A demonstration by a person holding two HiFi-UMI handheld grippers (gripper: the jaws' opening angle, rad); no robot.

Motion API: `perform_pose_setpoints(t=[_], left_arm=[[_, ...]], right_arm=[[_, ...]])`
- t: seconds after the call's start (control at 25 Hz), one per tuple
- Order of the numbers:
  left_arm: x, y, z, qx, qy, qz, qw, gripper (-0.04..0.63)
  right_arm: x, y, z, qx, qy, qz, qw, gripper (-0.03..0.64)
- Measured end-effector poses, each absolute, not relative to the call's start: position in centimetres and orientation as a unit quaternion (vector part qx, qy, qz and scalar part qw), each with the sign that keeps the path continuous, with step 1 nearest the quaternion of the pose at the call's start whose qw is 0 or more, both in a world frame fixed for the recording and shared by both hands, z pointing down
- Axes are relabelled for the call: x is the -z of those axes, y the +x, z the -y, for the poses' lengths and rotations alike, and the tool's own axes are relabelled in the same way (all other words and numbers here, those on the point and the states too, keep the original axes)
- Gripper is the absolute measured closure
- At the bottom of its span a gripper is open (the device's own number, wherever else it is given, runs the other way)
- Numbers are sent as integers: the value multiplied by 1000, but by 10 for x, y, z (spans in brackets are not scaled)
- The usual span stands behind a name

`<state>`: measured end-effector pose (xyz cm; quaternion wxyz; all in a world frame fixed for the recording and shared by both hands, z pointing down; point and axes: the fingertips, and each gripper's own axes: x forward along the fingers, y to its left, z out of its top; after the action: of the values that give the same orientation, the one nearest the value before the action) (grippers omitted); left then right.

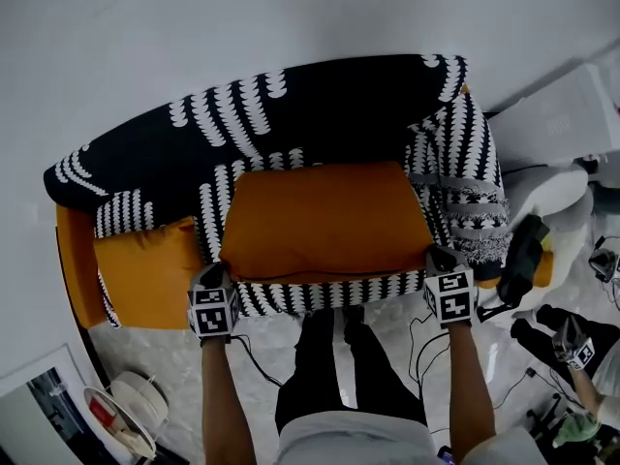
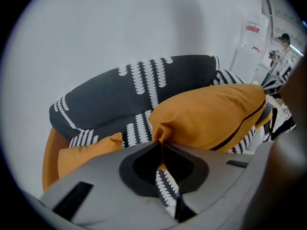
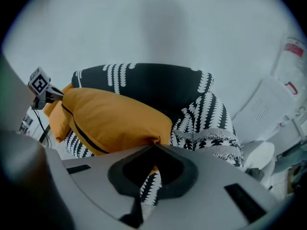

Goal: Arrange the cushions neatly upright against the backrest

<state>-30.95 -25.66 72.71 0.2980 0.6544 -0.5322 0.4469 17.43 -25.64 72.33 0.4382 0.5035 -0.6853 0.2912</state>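
A big orange cushion (image 1: pixel 325 219) hangs over the seat of the black sofa with white patterns (image 1: pixel 291 114), held by its two near corners. My left gripper (image 1: pixel 215 281) is shut on the cushion's left corner (image 2: pixel 160 134). My right gripper (image 1: pixel 441 260) is shut on its right corner (image 3: pixel 154 142). The cushion (image 2: pixel 211 114) (image 3: pixel 112 119) lies roughly flat between them, with a dark piping seam along its edge. A second, smaller orange cushion (image 1: pixel 150 264) (image 2: pixel 88 150) lies on the seat at the left end.
A black and white patterned throw (image 1: pixel 465 177) (image 3: pixel 211 123) drapes over the sofa's right arm. White furniture (image 1: pixel 557 114) stands to the right. A round side table with items (image 1: pixel 121 415) sits at lower left. Cables and another person (image 1: pixel 581 356) are on the floor at right.
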Motion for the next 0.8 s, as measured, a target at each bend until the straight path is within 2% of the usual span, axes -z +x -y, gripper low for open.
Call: perform_pose_setpoints(t=[0.32,0.6,0.8], left_arm=[[-711,-324,320,-455,662,519,291,565],[-702,-325,389,-471,674,515,243,565],[-702,-331,429,-448,676,526,258,565]], right_arm=[[-688,162,323,-275,537,679,419,606],[-671,159,387,-269,560,678,394,605],[-667,156,428,-283,576,677,360,604]])
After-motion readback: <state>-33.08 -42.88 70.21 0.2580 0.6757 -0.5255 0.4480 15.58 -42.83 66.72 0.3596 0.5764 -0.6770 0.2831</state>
